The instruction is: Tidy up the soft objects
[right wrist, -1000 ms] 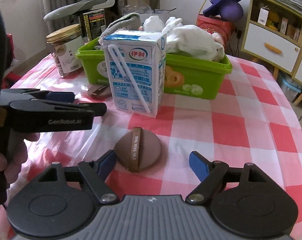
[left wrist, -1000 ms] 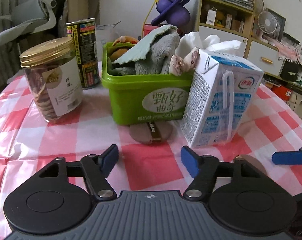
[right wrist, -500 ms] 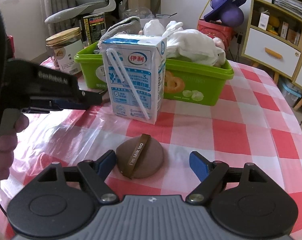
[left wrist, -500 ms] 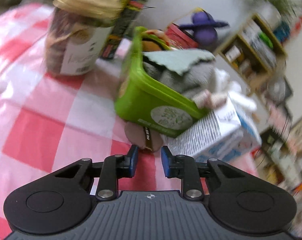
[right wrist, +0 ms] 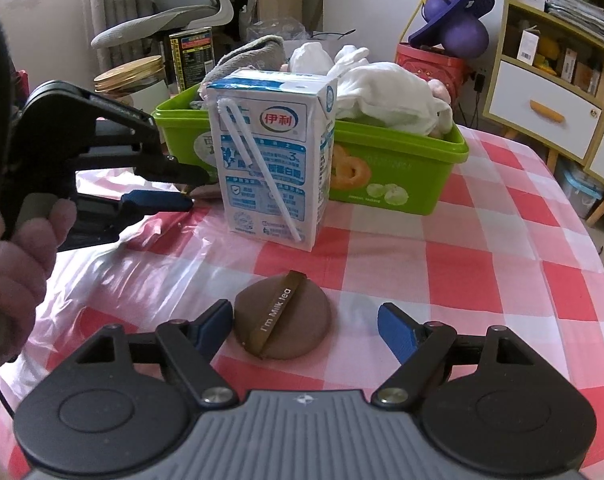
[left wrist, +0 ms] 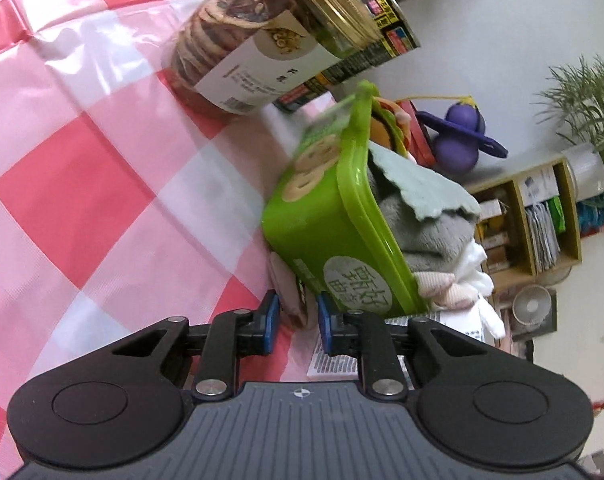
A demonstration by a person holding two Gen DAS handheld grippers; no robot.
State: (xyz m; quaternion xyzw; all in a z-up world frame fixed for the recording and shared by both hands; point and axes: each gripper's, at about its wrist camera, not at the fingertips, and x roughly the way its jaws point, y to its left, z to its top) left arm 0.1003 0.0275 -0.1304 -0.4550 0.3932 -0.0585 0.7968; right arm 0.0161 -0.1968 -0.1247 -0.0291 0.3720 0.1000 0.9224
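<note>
A green tub (left wrist: 334,240) (right wrist: 398,168) holds soft toys and cloths: a grey plush (left wrist: 430,236) and white cloth (right wrist: 386,96). My left gripper (left wrist: 296,310), rolled sideways, has its jaws closed on a brown powder puff (left wrist: 290,292) lying against the tub's front; it also shows in the right wrist view (right wrist: 182,188). A second brown puff (right wrist: 282,326) with an "I'm Milk tea" strap lies on the checked cloth between the fingers of my open right gripper (right wrist: 306,326), close to the left fingertip.
A milk carton (right wrist: 274,152) stands in front of the tub. A cookie jar (left wrist: 262,36) and a tin can (left wrist: 366,56) stand to the tub's left. A shelf unit (right wrist: 562,52) and an office chair (right wrist: 170,12) are behind the table.
My left gripper rolled sideways, moved in to the tub's front and closed its jaws on the first puff. The right gripper stayed open around the second puff.
</note>
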